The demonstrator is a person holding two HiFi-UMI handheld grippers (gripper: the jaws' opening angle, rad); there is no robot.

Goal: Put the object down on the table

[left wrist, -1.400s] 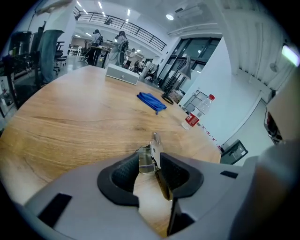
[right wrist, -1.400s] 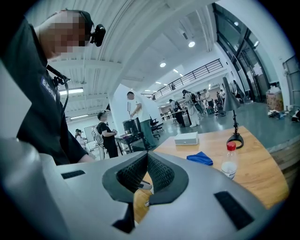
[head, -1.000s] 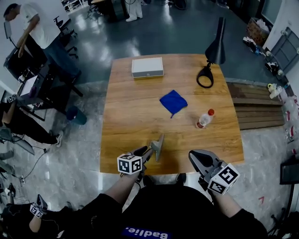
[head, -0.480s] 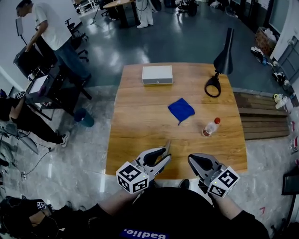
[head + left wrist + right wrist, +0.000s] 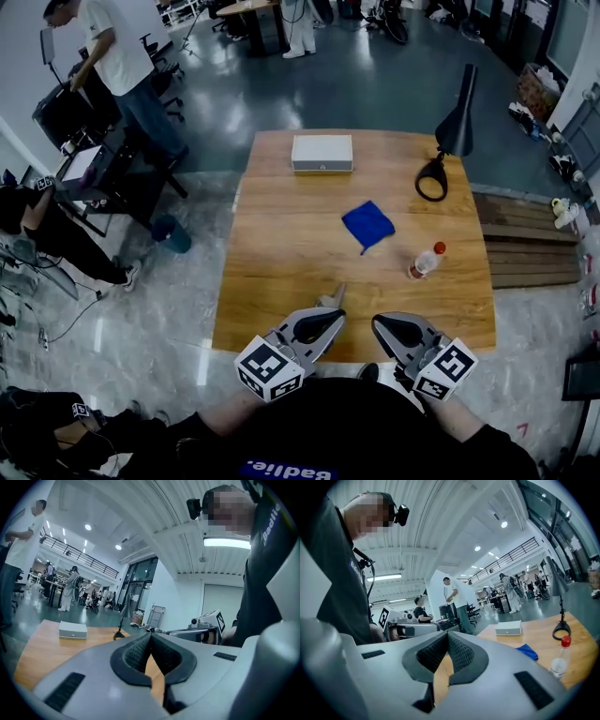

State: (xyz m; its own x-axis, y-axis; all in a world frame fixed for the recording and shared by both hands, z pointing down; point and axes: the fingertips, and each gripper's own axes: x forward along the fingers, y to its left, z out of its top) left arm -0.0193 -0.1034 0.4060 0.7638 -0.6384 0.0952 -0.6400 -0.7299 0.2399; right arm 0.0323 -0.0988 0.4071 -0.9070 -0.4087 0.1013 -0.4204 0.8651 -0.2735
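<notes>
A small grey object [image 5: 331, 299] rests on the wooden table [image 5: 281, 281] close to its front edge, free of both grippers. Just before it, my left gripper [image 5: 335, 322] is shut, its jaws closed together with nothing between them; the left gripper view shows its pads [image 5: 140, 651] meeting. My right gripper [image 5: 379, 324] hovers at the table's front edge to the right, also shut and empty, pads [image 5: 459, 653] touching in the right gripper view.
Farther back on the table lie a blue cloth [image 5: 367, 224], a clear bottle with a red cap [image 5: 425, 262] on its side, a white box [image 5: 322, 152] and a black lamp [image 5: 448, 141]. People and desks [image 5: 84, 159] stand left of the table.
The left gripper let go of the grey object, drew back toward me and then shut empty. The object stays on the table. The right gripper has hardly moved.
</notes>
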